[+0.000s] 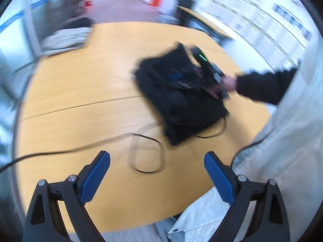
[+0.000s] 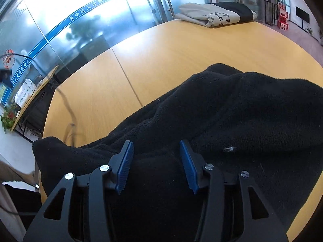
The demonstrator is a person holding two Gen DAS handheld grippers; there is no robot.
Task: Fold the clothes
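A black fleece garment [image 1: 177, 98] lies bunched on the wooden table [image 1: 90, 84]. In the left wrist view my left gripper [image 1: 157, 157] is open and empty above the table's near edge, well short of the garment. The right gripper [image 1: 210, 76] shows there on top of the garment, held by a hand. In the right wrist view the right gripper [image 2: 156, 144] is open, its blue pads [image 2: 126, 161] just above the black fleece [image 2: 232, 121], with nothing held between them.
A folded grey and black pile of clothes [image 2: 216, 14] lies at the table's far edge, also seen in the left wrist view [image 1: 66, 36]. A black cable [image 1: 145, 153] loops across the table near my left gripper. A white coat [image 1: 282, 151] is at the right.
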